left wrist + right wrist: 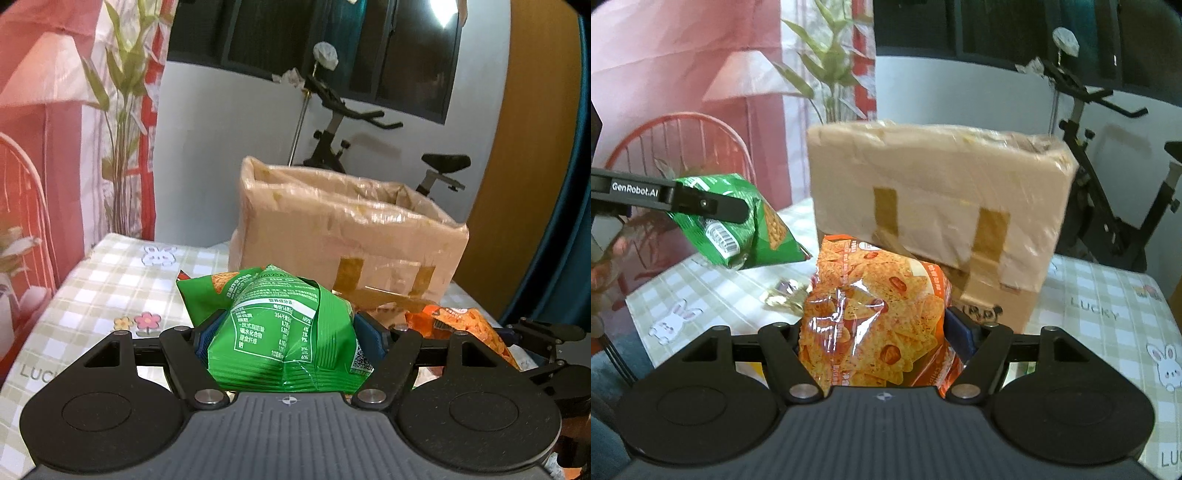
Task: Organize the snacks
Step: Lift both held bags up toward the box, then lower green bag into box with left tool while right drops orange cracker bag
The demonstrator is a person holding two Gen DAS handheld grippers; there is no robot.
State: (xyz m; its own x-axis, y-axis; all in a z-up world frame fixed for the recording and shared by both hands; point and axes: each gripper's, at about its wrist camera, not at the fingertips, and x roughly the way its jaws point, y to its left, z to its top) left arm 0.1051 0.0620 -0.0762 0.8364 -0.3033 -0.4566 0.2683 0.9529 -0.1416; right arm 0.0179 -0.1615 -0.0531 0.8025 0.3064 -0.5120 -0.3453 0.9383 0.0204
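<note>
left gripper point(284, 332) was clamped on the green snack bag point(280, 332), blue pads pressing both flanks so the foil bulged and creased between them; right gripper point(875, 332) likewise gripped the orange chip bag point(875, 317) across its middle. both bags hung clear of the checked tablecloth point(1100, 295), carried in front of the taped cardboard box point(934, 206), whose open top showed from the left wrist view. judgement: bags light, air-filled, soft and slippery, contents brittle; mid-body pinch holds but a harder squeeze risks crushed chips or a popped seal, so a hold nearer the crimped seam would be safer. both grippers pointed forward and slightly down toward the box, left one seen side-on in the right view, holding the green bag higher. a small foil wrapper point(783, 295) lay on the cloth near the box
</note>
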